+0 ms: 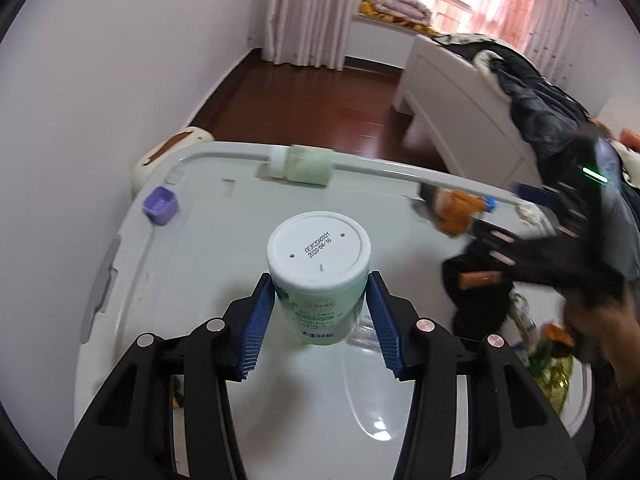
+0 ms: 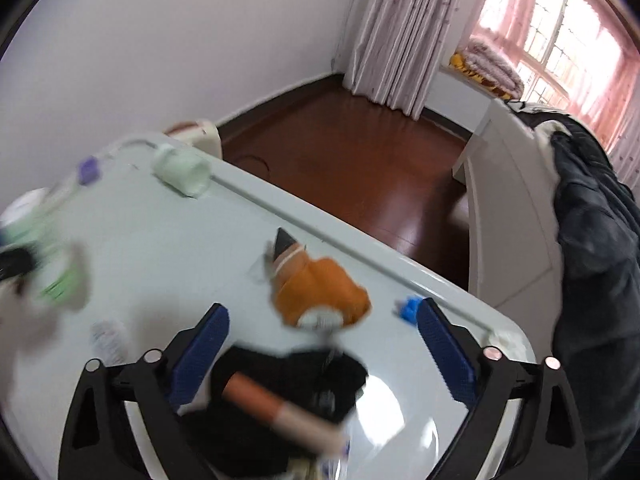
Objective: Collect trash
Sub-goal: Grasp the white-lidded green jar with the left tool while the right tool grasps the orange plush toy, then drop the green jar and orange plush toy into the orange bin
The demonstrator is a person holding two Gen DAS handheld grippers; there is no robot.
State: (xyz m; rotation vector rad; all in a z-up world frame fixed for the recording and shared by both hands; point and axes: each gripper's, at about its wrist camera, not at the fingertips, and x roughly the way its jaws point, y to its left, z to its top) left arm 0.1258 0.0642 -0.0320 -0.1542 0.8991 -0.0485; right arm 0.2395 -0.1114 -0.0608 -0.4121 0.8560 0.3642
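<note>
Glossy grey plastic worktop (image 1: 192,280): my left tool (image 1: 320,320) clamps a round green bottle (image 1: 320,280); my right tool (image 2: 320,352) gapes wide over black cloth (image 2: 288,392).

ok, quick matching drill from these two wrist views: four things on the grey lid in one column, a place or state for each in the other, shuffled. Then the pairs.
Things
1. upright green bottle
2. second green bottle
3. purple cap
4. black bag

Places or states
A. lying on its side at the far rim of the grey lid
B. between the open pads of the right hand-held gripper
C. clamped by the left hand-held gripper
D. alone near the lid's far left corner

Pairs: 1-C, 2-A, 3-D, 4-B
</note>
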